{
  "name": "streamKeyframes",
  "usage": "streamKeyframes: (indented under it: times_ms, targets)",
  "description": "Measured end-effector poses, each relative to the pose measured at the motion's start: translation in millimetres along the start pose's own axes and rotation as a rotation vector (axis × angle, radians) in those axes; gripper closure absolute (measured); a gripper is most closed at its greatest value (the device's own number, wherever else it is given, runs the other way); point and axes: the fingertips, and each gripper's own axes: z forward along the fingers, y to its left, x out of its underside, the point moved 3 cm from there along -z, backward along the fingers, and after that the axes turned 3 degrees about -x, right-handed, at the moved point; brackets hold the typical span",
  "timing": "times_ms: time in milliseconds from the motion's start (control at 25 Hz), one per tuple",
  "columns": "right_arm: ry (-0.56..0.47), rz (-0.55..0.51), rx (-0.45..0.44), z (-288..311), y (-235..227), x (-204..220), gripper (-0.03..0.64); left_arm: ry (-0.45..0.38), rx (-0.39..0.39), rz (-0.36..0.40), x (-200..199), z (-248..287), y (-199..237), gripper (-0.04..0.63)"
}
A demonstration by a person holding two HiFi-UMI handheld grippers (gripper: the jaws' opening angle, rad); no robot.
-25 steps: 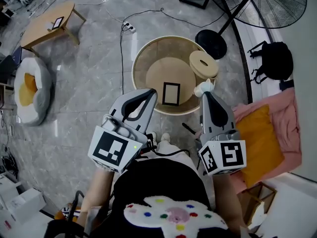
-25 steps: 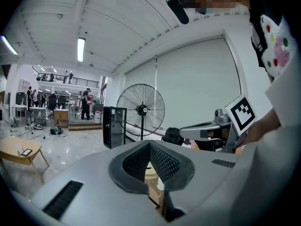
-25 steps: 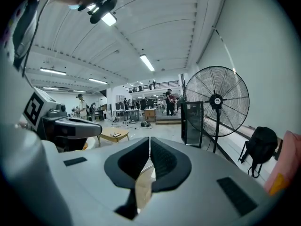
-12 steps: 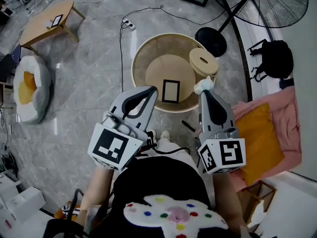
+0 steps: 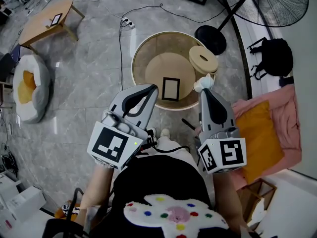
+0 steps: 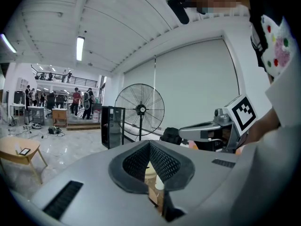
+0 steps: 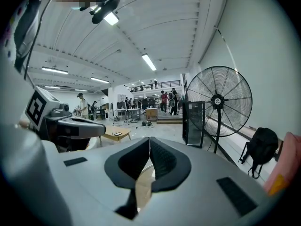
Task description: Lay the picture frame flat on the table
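The left gripper (image 5: 151,90), jaws pressed together on nothing, hangs just short of the round pale wooden desk (image 5: 168,66). The black-edged rectangular picture frame (image 5: 171,89) sits on the desk near its front edge. The right gripper (image 5: 204,92) is likewise closed and empty. If closed tips nudge the frame, it could slam down or skid.

One round table (image 5: 143,58), one fan (image 5: 267,1), one backpack (image 5: 275,58).

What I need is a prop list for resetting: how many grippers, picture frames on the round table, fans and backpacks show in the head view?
Grippers: 2, left gripper and right gripper
Picture frame: 1
Fan: 1
Backpack: 1
Total: 5
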Motion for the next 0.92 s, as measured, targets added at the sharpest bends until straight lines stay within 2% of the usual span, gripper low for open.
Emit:
streamKeyframes:
  times_ms: [920]
  targets:
    - [0.016, -0.01, -0.005, -7.4, 4.1, 4.6, 0.583, -0.003, 0.013, 0.012, 1.3, -3.3, -7.9, 0.58]
